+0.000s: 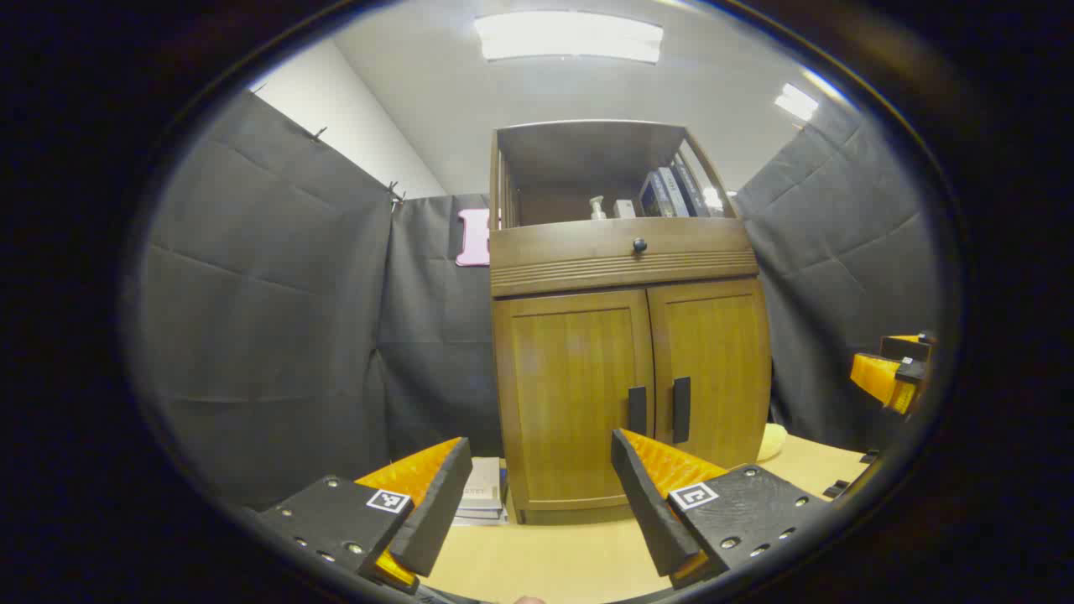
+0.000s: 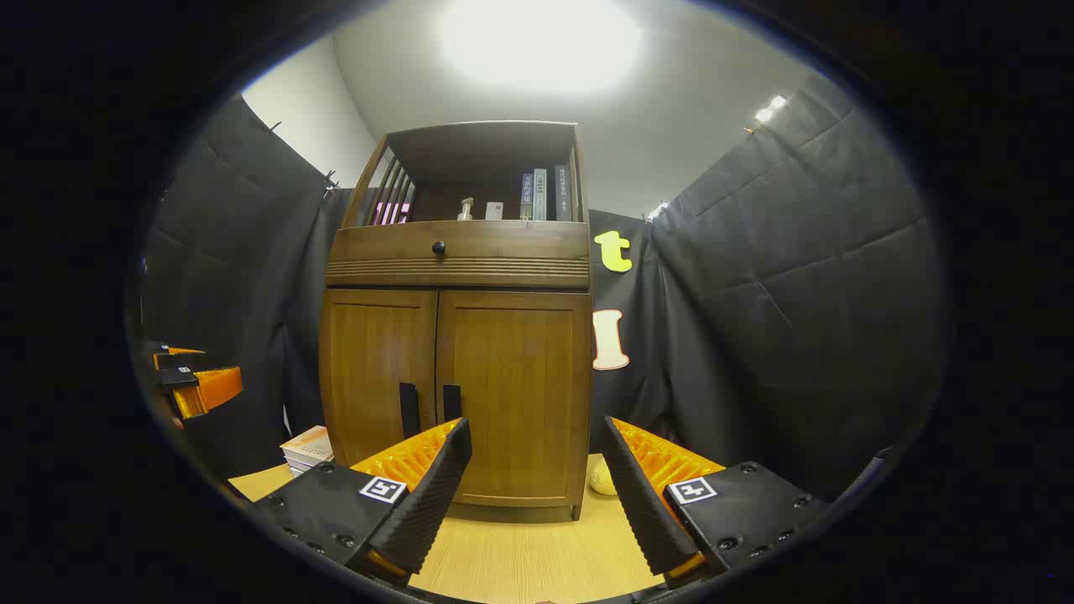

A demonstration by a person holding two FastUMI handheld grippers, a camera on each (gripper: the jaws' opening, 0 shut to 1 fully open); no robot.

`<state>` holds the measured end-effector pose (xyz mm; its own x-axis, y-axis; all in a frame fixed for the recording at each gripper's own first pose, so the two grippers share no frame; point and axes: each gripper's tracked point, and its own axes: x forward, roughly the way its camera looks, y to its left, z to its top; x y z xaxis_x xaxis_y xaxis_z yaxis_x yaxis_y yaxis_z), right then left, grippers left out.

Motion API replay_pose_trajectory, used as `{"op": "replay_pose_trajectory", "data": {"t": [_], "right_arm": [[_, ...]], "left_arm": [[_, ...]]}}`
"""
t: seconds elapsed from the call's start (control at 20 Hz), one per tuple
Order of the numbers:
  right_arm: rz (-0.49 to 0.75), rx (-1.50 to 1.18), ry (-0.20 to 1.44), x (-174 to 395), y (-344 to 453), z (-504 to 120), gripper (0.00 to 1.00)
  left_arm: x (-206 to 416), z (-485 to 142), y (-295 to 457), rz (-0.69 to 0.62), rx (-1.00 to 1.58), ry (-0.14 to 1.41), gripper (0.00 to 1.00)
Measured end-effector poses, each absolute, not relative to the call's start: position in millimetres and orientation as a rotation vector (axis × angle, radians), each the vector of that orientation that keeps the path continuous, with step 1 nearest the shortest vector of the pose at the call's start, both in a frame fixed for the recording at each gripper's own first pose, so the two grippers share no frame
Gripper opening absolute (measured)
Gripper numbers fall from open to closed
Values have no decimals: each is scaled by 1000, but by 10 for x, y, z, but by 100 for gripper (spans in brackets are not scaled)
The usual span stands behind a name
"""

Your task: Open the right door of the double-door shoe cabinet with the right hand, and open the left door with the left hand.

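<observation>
A brown wooden shoe cabinet (image 1: 625, 335) (image 2: 457, 335) stands on a light table, both doors closed. The left door (image 1: 575, 403) (image 2: 377, 369) and right door (image 1: 713, 369) (image 2: 516, 386) each carry a black vertical handle, left handle (image 1: 638, 410) (image 2: 409, 409), right handle (image 1: 681, 409) (image 2: 451, 403). My left gripper (image 1: 541, 470) is open, short of the left door, nothing between its fingers. My right gripper (image 2: 537, 457) is open, facing the right door at a distance. The right gripper (image 1: 894, 373) also appears far right in the left gripper view, and the left gripper (image 2: 189, 377) far left in the right gripper view.
A drawer with a black knob (image 1: 639, 245) (image 2: 438, 247) sits above the doors, and an open shelf holds books (image 1: 671, 191) (image 2: 545, 195) and a small bottle. A stack of books (image 1: 484, 495) (image 2: 308, 447) lies left of the cabinet. A pale round object (image 2: 602, 480) (image 1: 772, 440) lies at its right foot.
</observation>
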<state>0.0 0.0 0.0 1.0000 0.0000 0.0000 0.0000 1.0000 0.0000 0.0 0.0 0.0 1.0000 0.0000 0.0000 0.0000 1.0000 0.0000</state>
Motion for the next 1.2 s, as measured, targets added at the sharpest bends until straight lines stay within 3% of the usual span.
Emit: {"op": "replay_pose_trajectory", "data": {"t": [1.2], "right_arm": [[86,41,14,581,309,-50,98]], "left_arm": [[76,22,57,46,23,-15,99]]}}
